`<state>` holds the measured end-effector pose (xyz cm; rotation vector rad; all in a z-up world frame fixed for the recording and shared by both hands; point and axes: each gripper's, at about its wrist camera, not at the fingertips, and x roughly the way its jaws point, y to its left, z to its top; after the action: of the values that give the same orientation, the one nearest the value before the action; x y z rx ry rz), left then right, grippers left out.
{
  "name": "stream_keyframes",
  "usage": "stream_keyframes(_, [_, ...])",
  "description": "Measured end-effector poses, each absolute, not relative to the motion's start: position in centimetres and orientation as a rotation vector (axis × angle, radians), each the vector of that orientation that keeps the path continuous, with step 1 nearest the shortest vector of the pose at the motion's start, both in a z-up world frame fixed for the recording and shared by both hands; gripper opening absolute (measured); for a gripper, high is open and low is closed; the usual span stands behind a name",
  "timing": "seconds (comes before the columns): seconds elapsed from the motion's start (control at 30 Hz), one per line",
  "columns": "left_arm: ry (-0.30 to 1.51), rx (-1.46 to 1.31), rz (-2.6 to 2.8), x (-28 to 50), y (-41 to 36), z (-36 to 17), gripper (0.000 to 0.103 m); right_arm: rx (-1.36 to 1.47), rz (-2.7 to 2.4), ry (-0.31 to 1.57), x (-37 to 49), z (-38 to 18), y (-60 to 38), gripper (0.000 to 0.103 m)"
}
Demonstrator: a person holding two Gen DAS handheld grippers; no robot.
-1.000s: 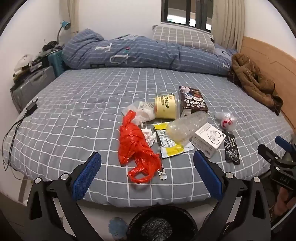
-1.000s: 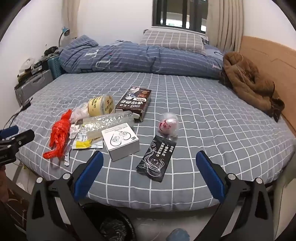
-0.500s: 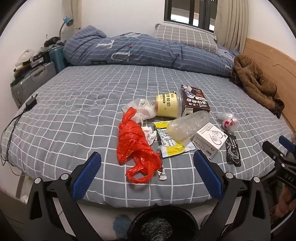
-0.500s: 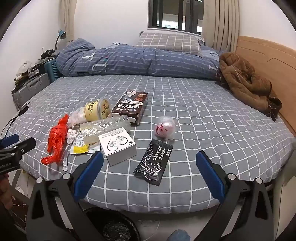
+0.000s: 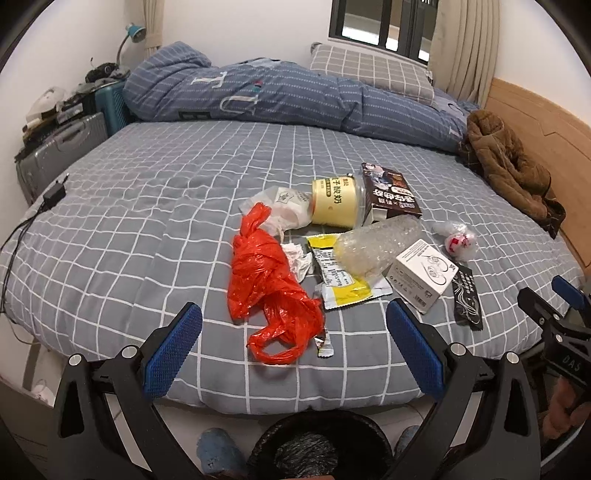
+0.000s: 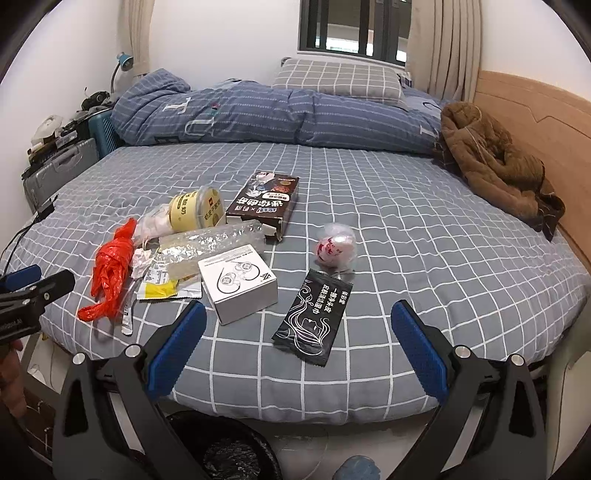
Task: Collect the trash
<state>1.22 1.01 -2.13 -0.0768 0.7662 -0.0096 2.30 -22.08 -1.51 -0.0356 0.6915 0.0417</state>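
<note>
Your left gripper (image 5: 293,341) & right gripper (image 6: 299,343) both gape wide, empty, above the bed (image 5: 147,206) edge w/ red bag (image 5: 269,284), white box (image 6: 238,282), black packet (image 6: 314,317).

Left claw (image 5: 293,345) and right claw (image 6: 299,347), both spread wide, empty.

A bed (image 5: 155,192) with a grey checked sheet fills the room ahead of both claws. At its far side lie a rolled blue duvet (image 6: 258,114) and a checked pillow (image 6: 340,79). Beyond them a dark window (image 6: 351,26) sits in a white wall (image 6: 221,37), with beige curtains (image 6: 443,44) to its right. A wooden headboard (image 6: 535,114) runs along the right, a brown coat (image 6: 495,158) heaped against it. Far left stand a grey suitcase (image 5: 55,147) and a blue lamp (image 5: 133,33).
</note>
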Motion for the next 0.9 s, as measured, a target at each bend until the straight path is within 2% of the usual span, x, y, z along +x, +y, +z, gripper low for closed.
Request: stream_keyframes(0.9, [0.785,-0.045,-0.015,1.3,0.22,-2.09,0.097,-0.016,0.021,0.693,1.89,-1.25,-22.48,0.096])
